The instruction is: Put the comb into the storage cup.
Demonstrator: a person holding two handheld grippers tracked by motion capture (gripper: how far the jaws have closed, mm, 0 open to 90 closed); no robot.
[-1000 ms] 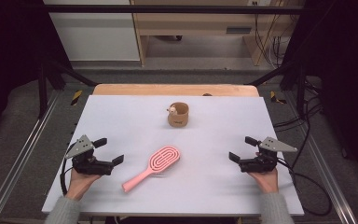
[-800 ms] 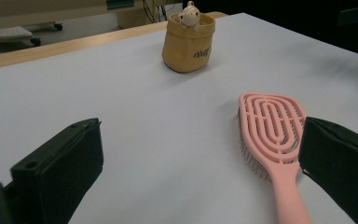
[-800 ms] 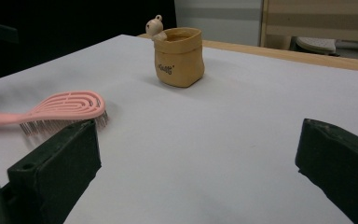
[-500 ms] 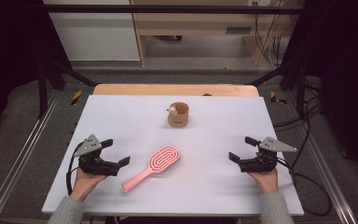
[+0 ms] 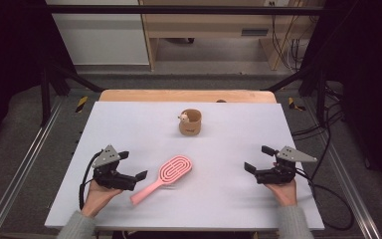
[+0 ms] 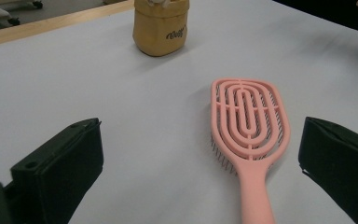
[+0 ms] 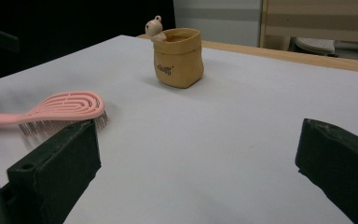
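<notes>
A: Item: pink plastic paddle hairbrush (image 5: 163, 178), bristles down on the white table (image 5: 129, 124), just beside the left gripper (image 5: 133, 166), whose jaws are spread and empty.

B: Handling?

A: Likely light, rigid, smooth. Grip the narrow handle crosswise; the vented head looks awkward. Right gripper (image 5: 256, 159) also released, well apart.

Hairbrush (image 5: 163, 178): pink, concentric oval slots, dark bristles. Cup (image 5: 191, 122): tan, dark lettering, cream bear figure on rim. Table (image 5: 229, 149): pale lavender-white, wood-coloured far edge. Both grippers' jaws: black.
</notes>
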